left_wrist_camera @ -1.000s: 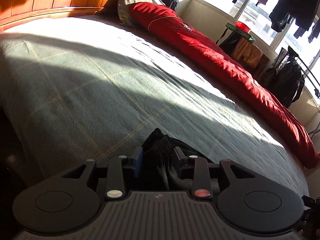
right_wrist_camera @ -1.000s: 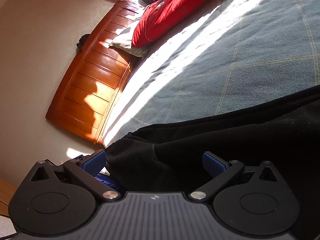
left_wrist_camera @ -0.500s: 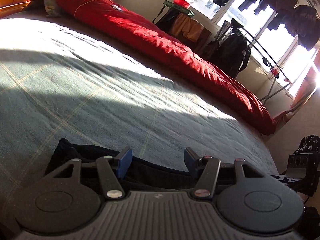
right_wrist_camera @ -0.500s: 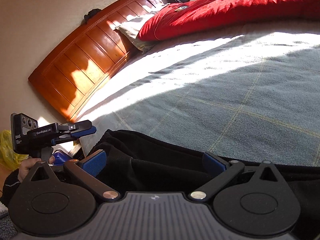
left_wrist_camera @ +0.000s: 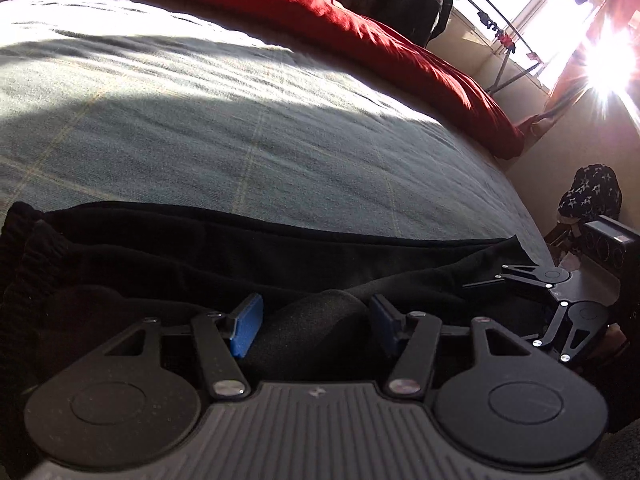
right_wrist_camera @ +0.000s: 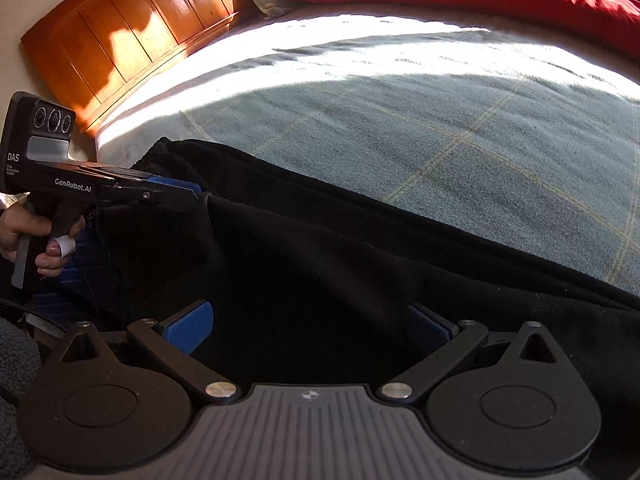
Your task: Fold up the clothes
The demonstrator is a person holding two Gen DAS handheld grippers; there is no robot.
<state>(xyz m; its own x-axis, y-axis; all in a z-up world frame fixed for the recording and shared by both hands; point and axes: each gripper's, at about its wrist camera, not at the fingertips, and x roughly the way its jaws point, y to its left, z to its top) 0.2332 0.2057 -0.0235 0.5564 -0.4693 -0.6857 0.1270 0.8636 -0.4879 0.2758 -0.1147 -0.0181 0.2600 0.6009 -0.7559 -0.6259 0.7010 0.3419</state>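
Looking along the left gripper [left_wrist_camera: 314,326], we see its blue pads [left_wrist_camera: 246,324] standing apart at a middling width, a rounded hump of the black garment [left_wrist_camera: 240,248] rising between them without being pinched. On our right gripper [right_wrist_camera: 310,326] the pads are spread wide, dark cloth lying between them; whether either pad touches the fabric we cannot tell. The garment runs as a long dark band across the lower half of both views, laid along the near edge of the grey-green checked bedspread [left_wrist_camera: 240,120]. In the right wrist view the left gripper shows at centre left, its tip at the garment's ribbed end, a hand [right_wrist_camera: 28,236] round its grip. In the left wrist view the right gripper appears at lower right. Further out, a red duvet [left_wrist_camera: 360,36] crosses the top, the wooden headboard [right_wrist_camera: 120,36] sits upper left of the right view, and sun glares through the window [left_wrist_camera: 608,56] at upper right.
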